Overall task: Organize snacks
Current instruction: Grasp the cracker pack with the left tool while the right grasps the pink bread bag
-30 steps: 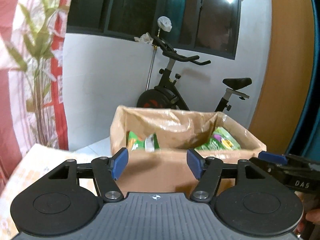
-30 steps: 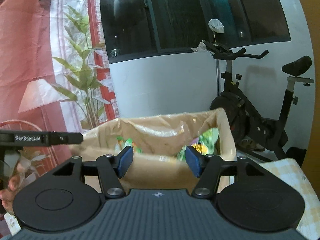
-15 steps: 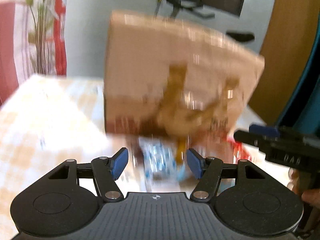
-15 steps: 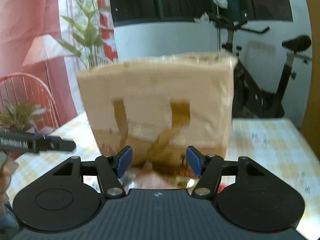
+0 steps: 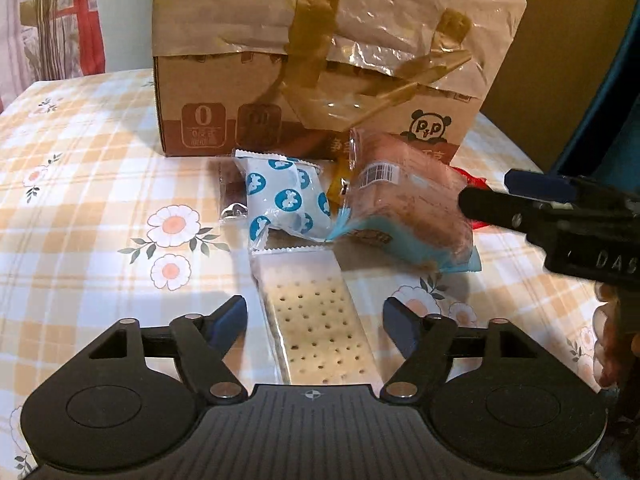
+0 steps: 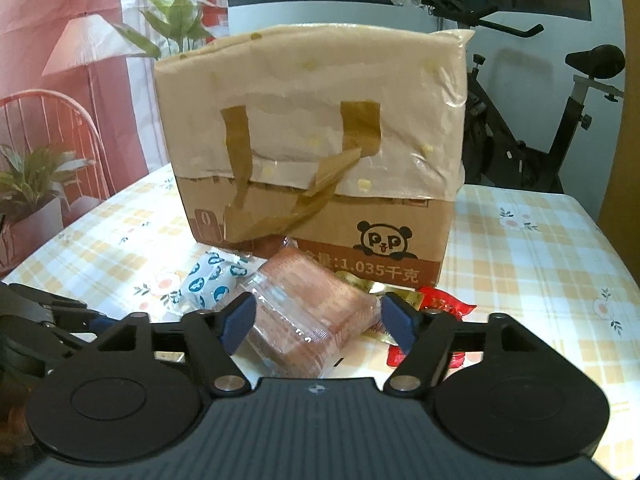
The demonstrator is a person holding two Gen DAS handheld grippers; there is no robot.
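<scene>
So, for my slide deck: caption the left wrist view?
Left gripper open over a cracker packet, snack packs piled before the taped cardboard box.

The left gripper (image 5: 314, 316) points steeply down, its blue-padded jaws spread apart with nothing pressed between the pads (image 5: 230, 318). The right gripper (image 6: 316, 318) tilts down more gently and its jaws are opening, the pads (image 6: 240, 320) standing clear on either side with no grip. In the left view the right gripper reaches in from the right edge as a dark arm with a blue tip, the person's hand (image 5: 612, 340) partly seen behind it.
</scene>
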